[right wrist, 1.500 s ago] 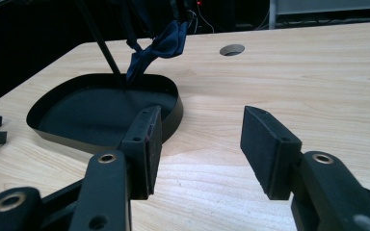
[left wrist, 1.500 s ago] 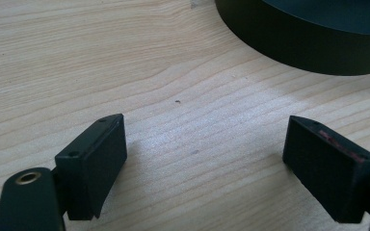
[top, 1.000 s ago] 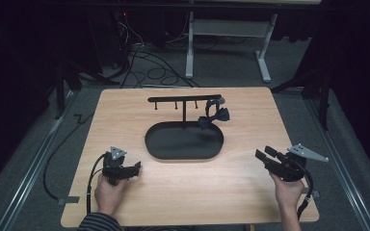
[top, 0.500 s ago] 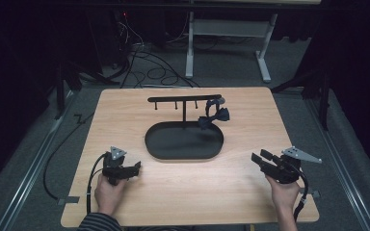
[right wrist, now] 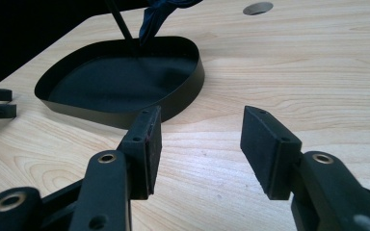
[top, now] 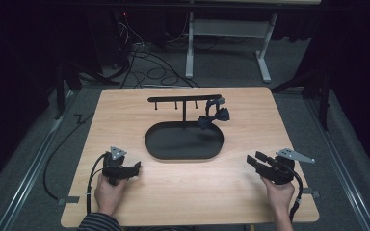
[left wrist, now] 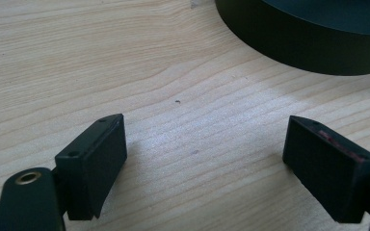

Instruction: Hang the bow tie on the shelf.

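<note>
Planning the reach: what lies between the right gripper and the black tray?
Only bare wood of the table lies between the right gripper and the black tray, seen in the right gripper view.

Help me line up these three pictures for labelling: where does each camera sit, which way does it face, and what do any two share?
High view: above the person's side, facing forward and down on the wooden table; forearms, left gripper and right gripper show.
Left gripper view: rides the left gripper, facing low across the tabletop at the black tray; its open jaws show.
Right gripper view: rides the right gripper, facing the black tray and dark bow; its open jaws show.
Shared: all three show the tray.
</note>
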